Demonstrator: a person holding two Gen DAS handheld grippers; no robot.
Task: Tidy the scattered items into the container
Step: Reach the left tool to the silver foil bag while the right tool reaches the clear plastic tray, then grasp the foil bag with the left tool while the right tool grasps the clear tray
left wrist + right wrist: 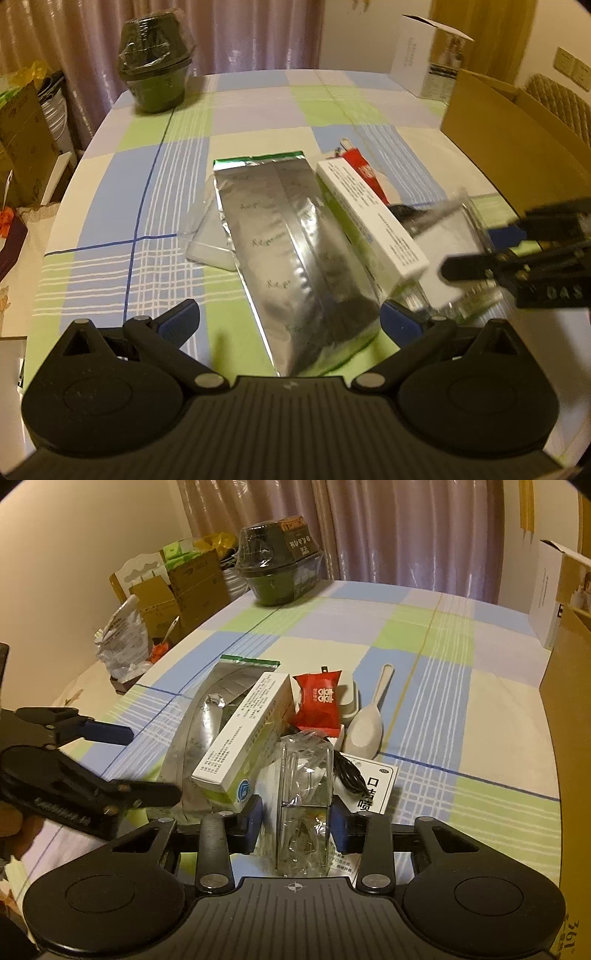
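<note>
From the left wrist view, the foil pouch (295, 254) lies on the tabletop (110, 192) mid-pile; looks light, crinkly and slippery, so I'd pinch it across the near end. The left gripper (291, 325) is wide open, straddling that end, gripping nothing. From the right wrist view, the clear plastic box (304, 801) sits near, stiff but slick. The right gripper (295, 823) has nearly closed around its sides, pads apparently touching.
</note>
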